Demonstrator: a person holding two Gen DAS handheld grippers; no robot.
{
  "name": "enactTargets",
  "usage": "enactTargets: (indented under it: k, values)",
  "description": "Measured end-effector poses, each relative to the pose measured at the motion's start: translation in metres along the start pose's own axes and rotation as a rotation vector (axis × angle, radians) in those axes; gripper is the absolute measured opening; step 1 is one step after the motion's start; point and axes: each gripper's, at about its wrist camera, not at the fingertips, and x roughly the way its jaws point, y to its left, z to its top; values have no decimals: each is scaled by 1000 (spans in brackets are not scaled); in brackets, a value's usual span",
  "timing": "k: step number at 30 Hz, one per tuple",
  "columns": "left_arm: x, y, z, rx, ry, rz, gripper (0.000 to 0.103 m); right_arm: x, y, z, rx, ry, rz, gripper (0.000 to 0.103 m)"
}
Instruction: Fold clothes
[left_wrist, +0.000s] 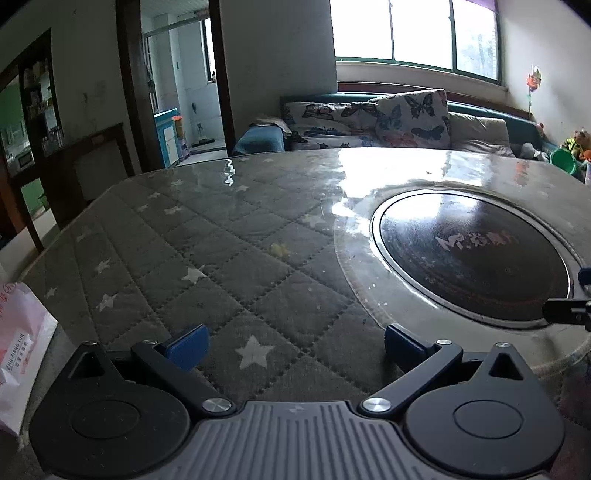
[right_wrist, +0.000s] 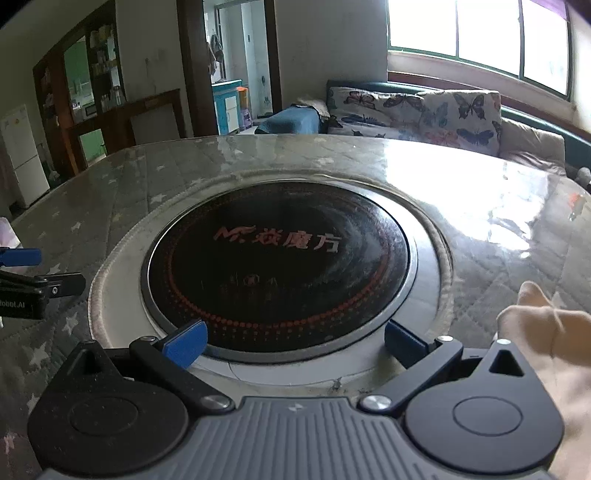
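Observation:
A cream-coloured garment (right_wrist: 546, 339) lies bunched at the table's near right, just right of my right gripper (right_wrist: 295, 341); only part of it shows. The right gripper is open, its blue pads wide apart over the near rim of the round black cooktop (right_wrist: 277, 273), holding nothing. My left gripper (left_wrist: 295, 343) is open too, hovering above the grey star-quilted table cover (left_wrist: 221, 258) with nothing between its fingers. Its blue fingertip (right_wrist: 22, 257) shows at the left edge of the right wrist view. No garment appears in the left wrist view.
The round table has a glossy clear sheet over the quilt and a black induction cooktop (left_wrist: 472, 258) set in the middle. A pink-and-white plastic bag (left_wrist: 18, 350) sits at the near left. Behind are a sofa with butterfly cushions (left_wrist: 406, 114), a doorway and windows.

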Motion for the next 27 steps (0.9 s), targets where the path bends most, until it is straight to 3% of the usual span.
enactTargets:
  k: [8, 27]
  values:
    - [-1, 10, -3, -50, 18, -30, 103, 2, 5, -1, -37, 12, -20, 103]
    - [-4, 13, -6, -57, 17, -34, 103, 1, 1, -2, -46, 12, -17, 103]
